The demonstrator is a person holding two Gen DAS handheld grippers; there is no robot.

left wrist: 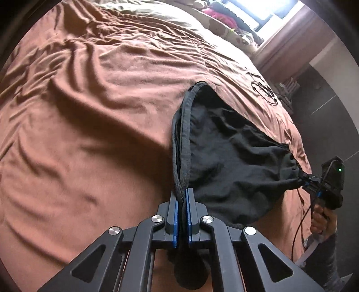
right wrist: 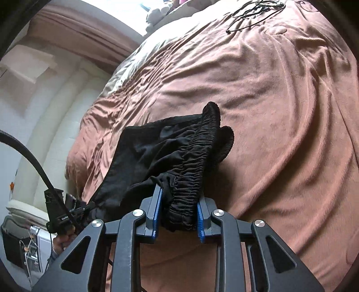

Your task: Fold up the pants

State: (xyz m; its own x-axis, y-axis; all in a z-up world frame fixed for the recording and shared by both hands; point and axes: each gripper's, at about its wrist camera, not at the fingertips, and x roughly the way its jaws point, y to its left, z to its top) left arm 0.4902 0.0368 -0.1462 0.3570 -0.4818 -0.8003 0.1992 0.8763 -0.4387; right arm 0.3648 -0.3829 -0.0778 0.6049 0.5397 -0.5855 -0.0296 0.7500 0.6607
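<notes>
Covering the bed (left wrist: pixel 89 112) is a rumpled brown blanket, with a bright window (left wrist: pixel 253 11) at the far end and a black cord (left wrist: pixel 262 89) lying far right. Black pants (left wrist: pixel 235 157) hang stretched above the near edge. The left tool (left wrist: pixel 182 202) is clamped on their hem; the right tool (right wrist: pixel 178 202), held in a hand (left wrist: pixel 319 219), pinches the gathered waistband (right wrist: pixel 193 170).

Matt black cloth pants (left wrist: pixel 233 157); soft, rumpled brown fabric bedcover (left wrist: pixel 101 112).
</notes>
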